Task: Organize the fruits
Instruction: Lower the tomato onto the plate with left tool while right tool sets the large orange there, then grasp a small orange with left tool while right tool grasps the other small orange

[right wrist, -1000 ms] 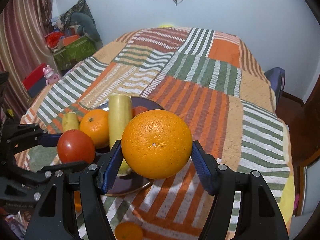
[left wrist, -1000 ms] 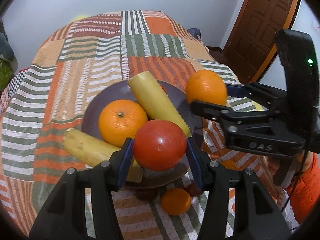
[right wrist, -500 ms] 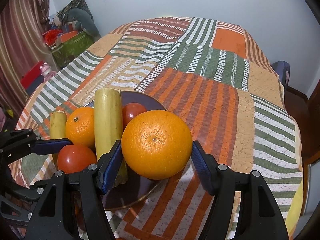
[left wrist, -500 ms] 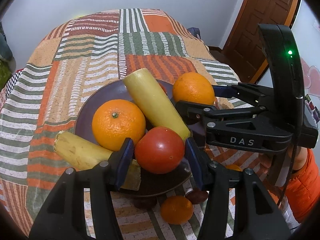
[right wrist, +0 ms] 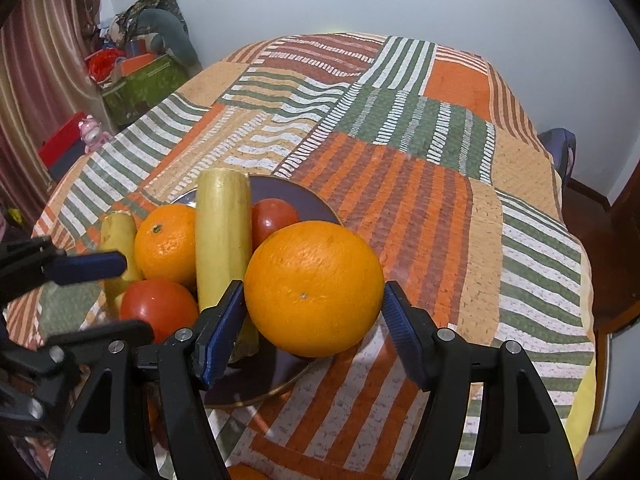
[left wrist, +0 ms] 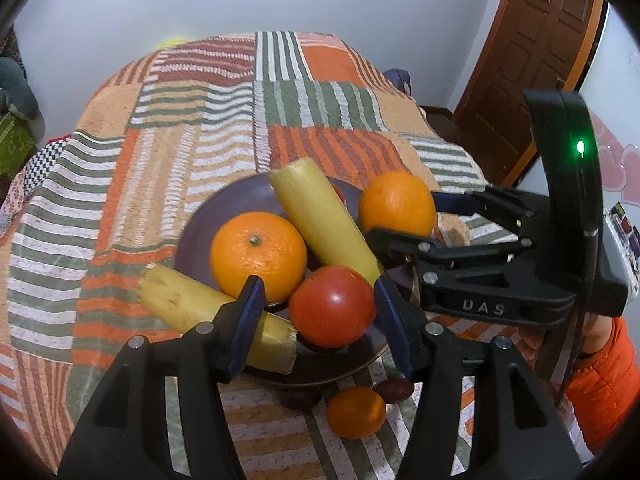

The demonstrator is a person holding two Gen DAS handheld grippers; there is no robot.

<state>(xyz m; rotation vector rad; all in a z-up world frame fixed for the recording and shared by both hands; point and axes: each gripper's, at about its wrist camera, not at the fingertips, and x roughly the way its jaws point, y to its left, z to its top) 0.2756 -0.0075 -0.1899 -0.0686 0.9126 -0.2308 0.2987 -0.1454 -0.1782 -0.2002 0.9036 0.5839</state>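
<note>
A smooth red tomato [left wrist: 332, 306] sits on a dark round plate [left wrist: 224, 216] between the left gripper [left wrist: 318, 312], whose blue pads are opening and show a gap on the left side. The right gripper [right wrist: 314, 308] is clamped on a big pebbly orange [right wrist: 314, 288] over the plate's near rim. Two pale yellow cut cylinders and another orange [left wrist: 258, 255] crowd the plate. Only the left view shows a small orange [left wrist: 356, 411] on the striped patchwork cloth [right wrist: 420, 208]; only the right view shows a second tomato [right wrist: 274, 216] behind.

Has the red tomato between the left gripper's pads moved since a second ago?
Yes. The red tomato went down onto the dark purple plate, and the left gripper is opening.
</note>
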